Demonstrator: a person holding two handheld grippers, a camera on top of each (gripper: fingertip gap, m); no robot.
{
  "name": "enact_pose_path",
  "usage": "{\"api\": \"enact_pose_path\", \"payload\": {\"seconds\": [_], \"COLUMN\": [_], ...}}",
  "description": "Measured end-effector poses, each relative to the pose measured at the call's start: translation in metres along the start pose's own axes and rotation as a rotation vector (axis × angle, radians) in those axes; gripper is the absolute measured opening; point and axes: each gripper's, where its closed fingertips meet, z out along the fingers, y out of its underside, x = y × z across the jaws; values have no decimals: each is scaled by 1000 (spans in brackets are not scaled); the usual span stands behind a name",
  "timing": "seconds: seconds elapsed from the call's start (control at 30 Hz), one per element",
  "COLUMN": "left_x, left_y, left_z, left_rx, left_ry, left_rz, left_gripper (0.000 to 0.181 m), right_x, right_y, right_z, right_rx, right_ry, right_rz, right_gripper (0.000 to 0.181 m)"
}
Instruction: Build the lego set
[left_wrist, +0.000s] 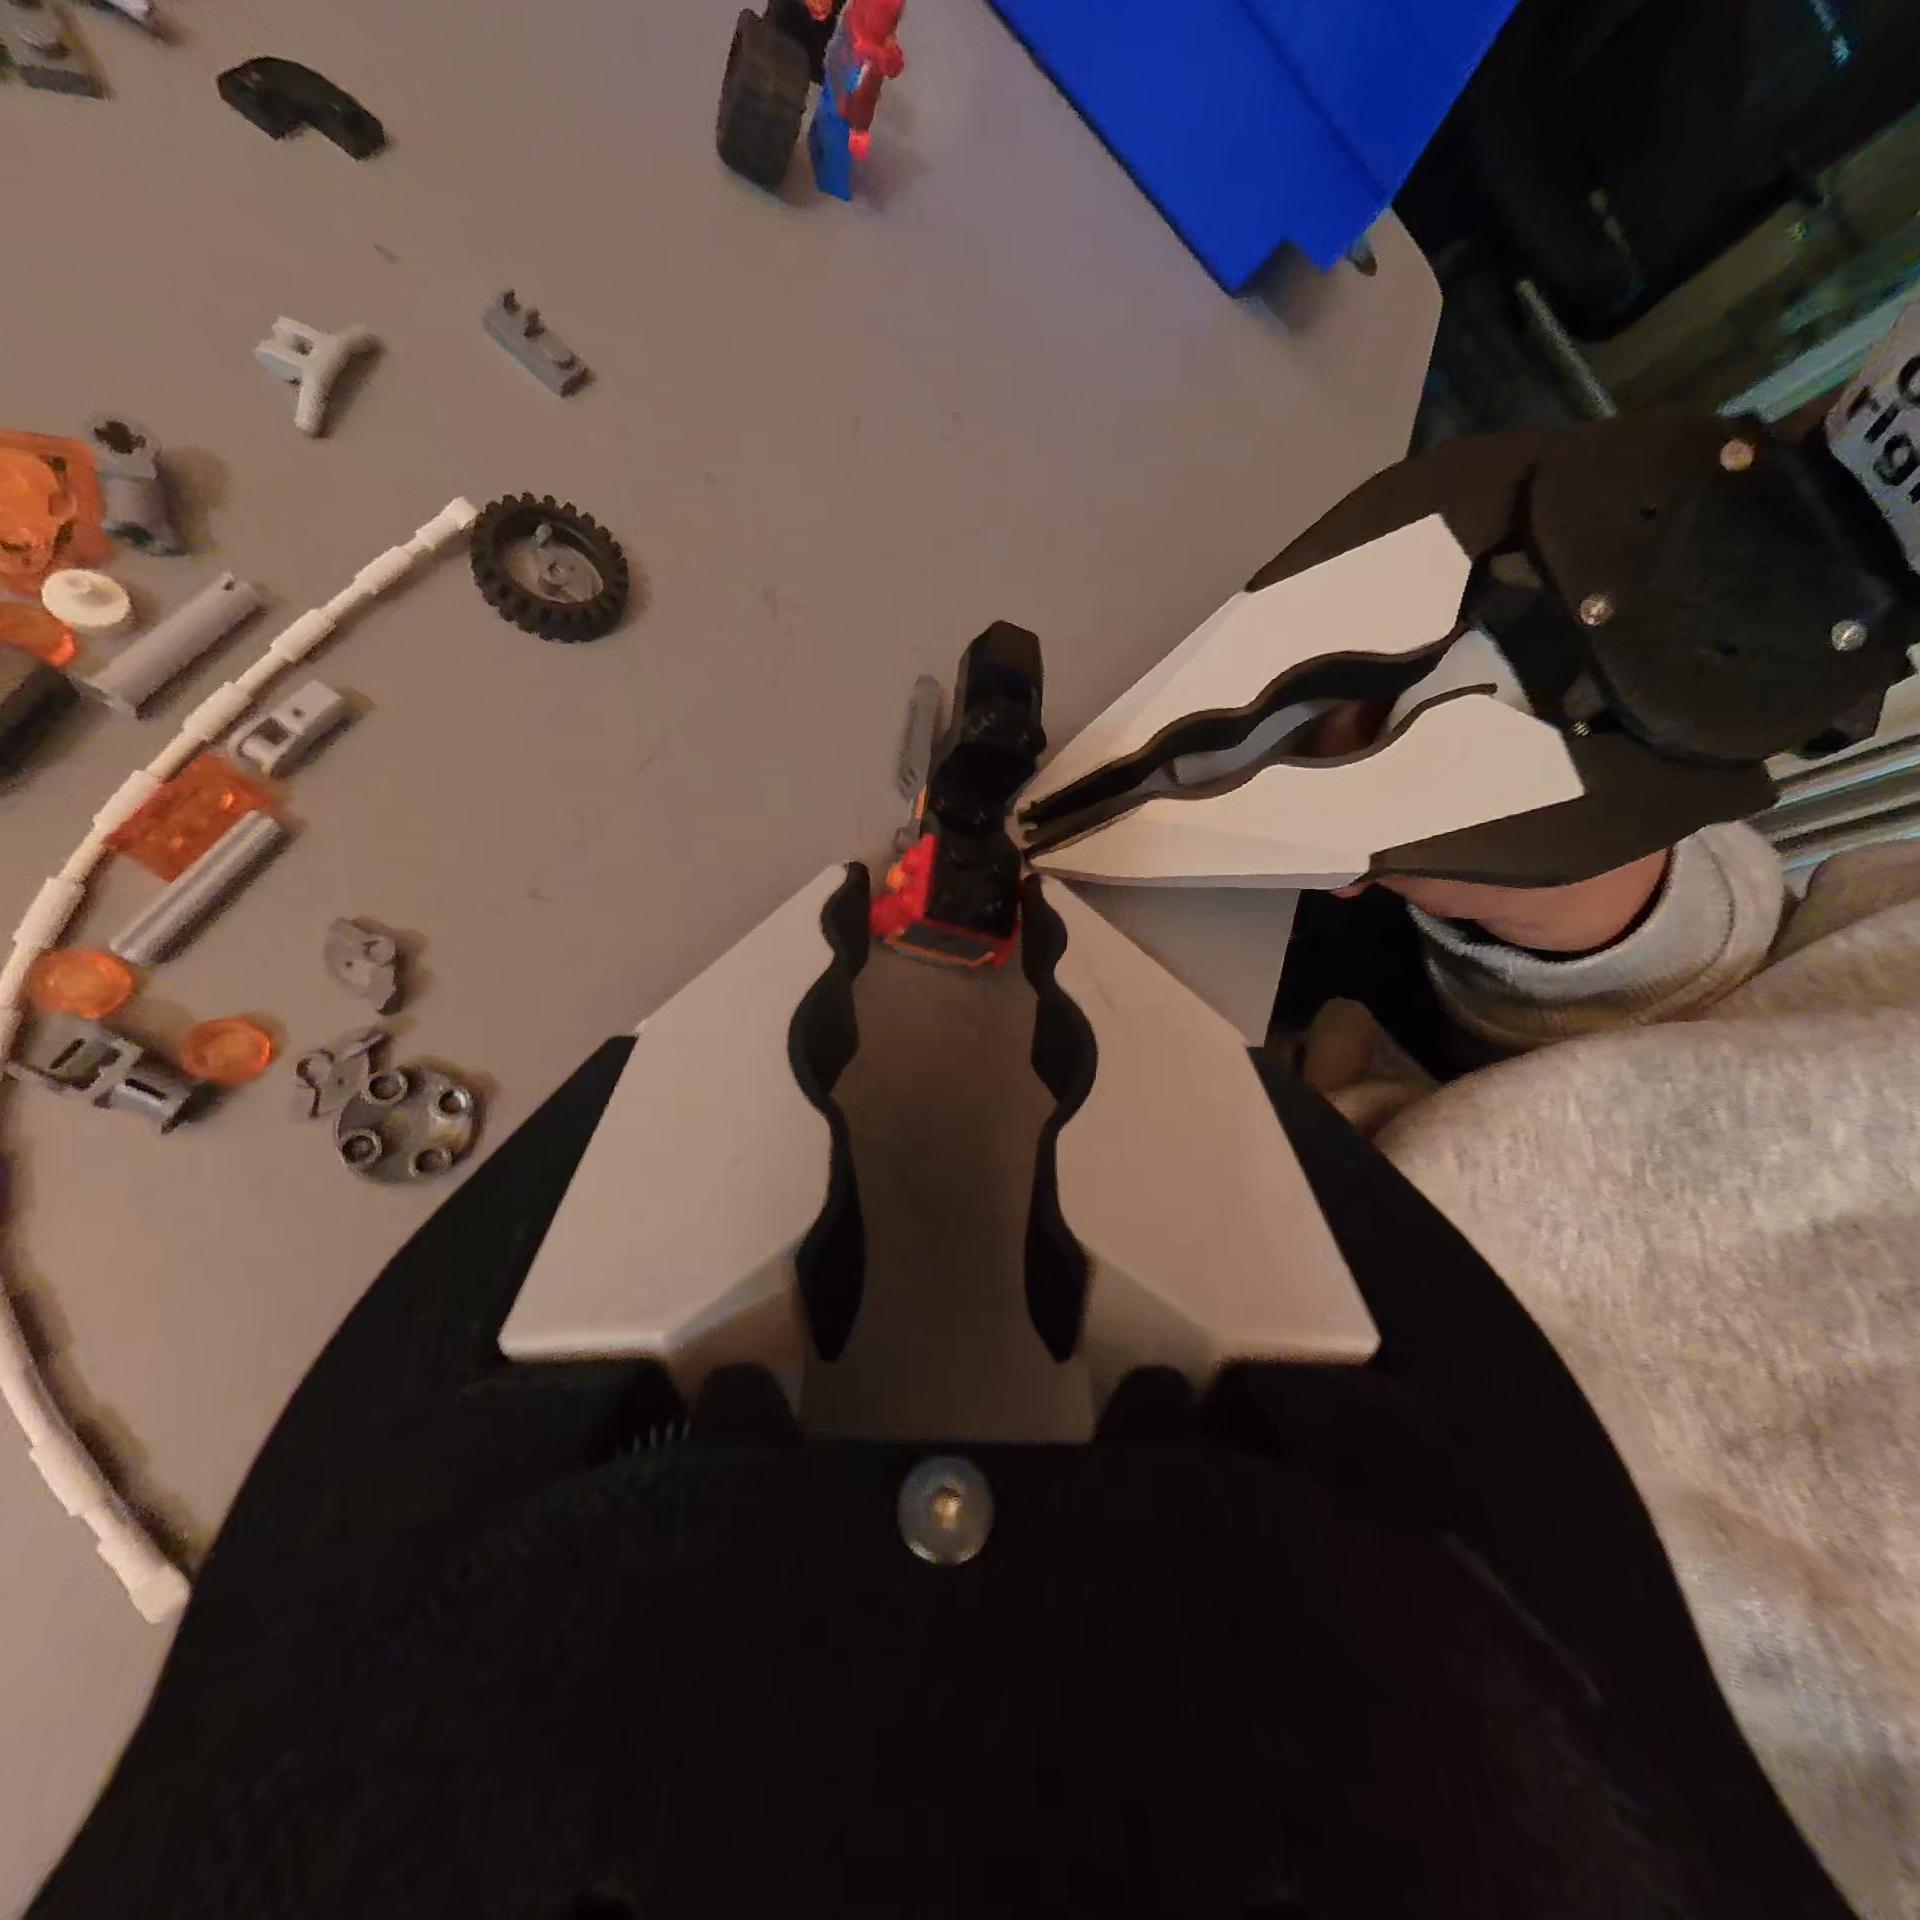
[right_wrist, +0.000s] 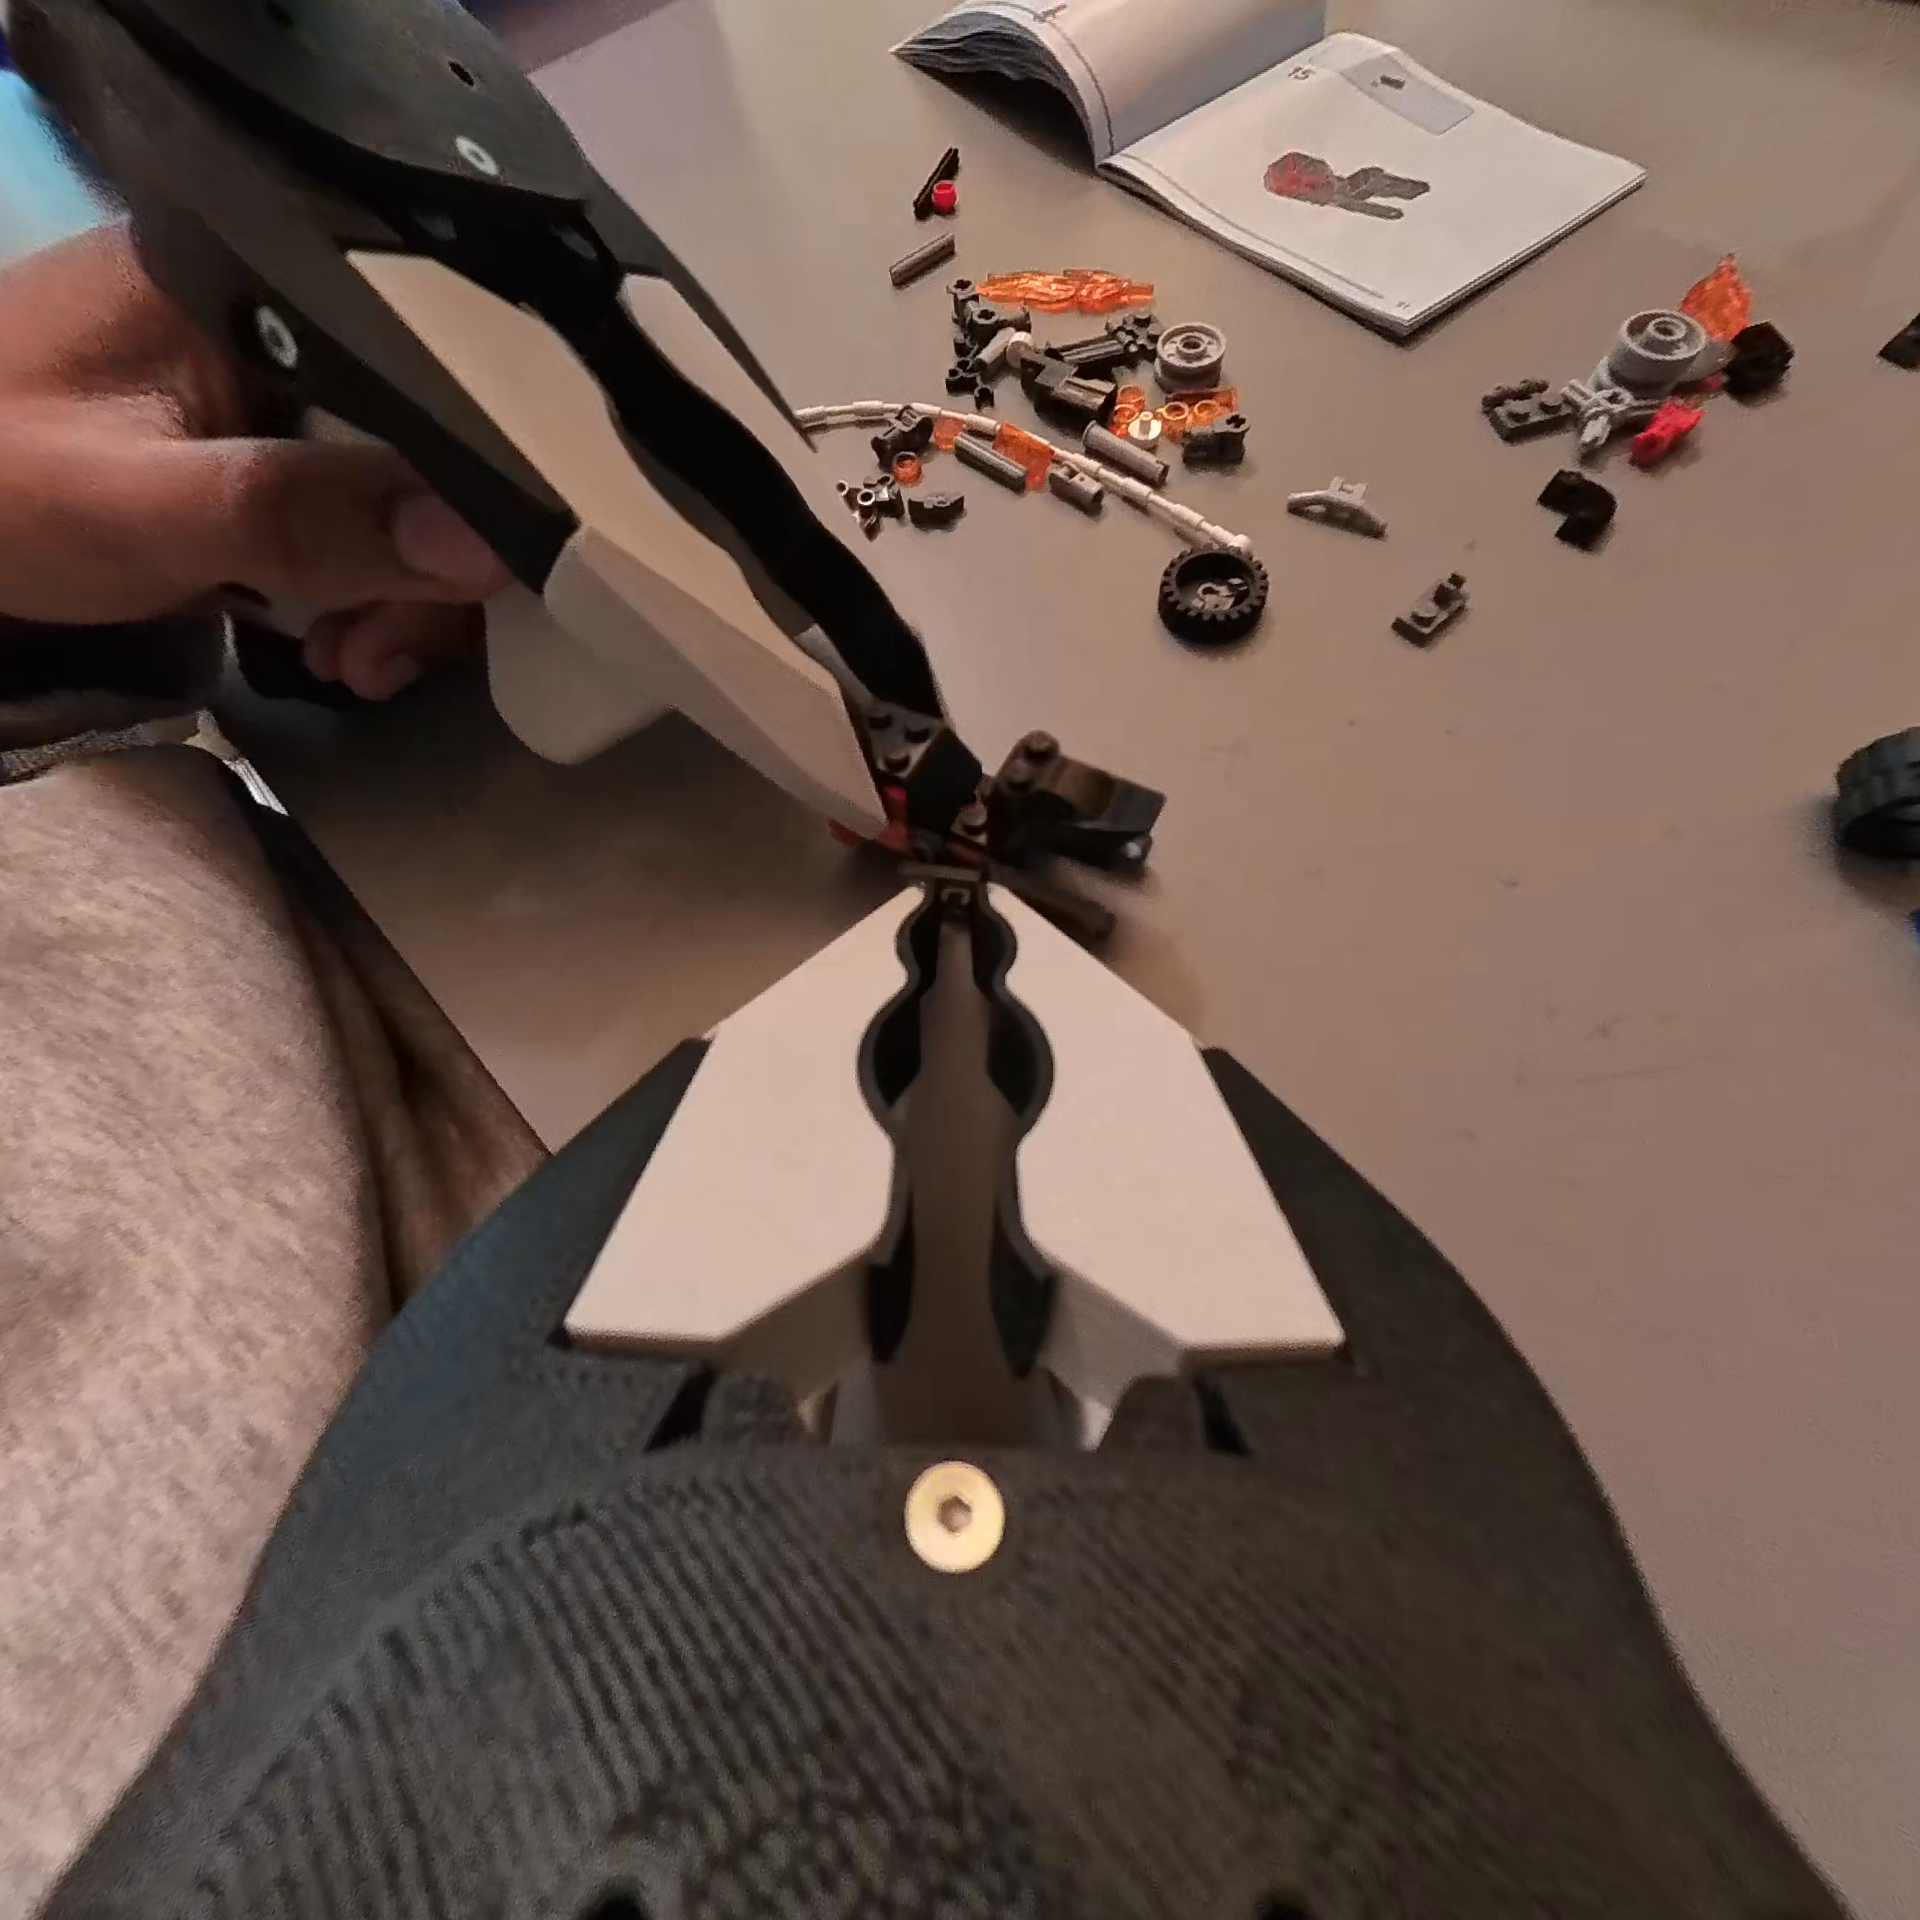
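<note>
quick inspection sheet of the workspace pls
surface: grey table, scuffed, parts scattered over it
job's things: small black and red build near the table edge; open manual at the far side
clutter: loose tyre, white hose, orange clear bits, grey pieces; blue bin
grippers: left gripper around the build's red end; right gripper nearly shut at the build's side
cables: nothing seen
surroundings: person's grey clothing beside the table
</note>
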Motion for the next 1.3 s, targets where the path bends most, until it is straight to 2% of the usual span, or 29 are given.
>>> {"api": "enact_pose_path", "payload": {"seconds": [0.03,0.33,0.53,0.87,1.3], "left_x": [0,-2,-2,-1,8], "left_y": [0,-7,-8,-8,-3], "left_z": [-1,-9,-9,-8,-8], "left_rx": [9,103,116,122,63], "left_ry": [10,161,171,163,222], "left_rz": [-29,-300,-317,-320,-234], "left_gripper": [27,27,27,27,28], "right_x": [0,-6,-5,-4,-4], "right_y": [0,-10,-23,-21,-25], "right_z": [0,2,-2,2,-4], "right_rx": [-1,47,106,77,65], "right_ry": [4,-14,-26,-9,34], "right_rz": [-2,24,80,85,-120], "right_gripper": [4,4,4,4,4]}}
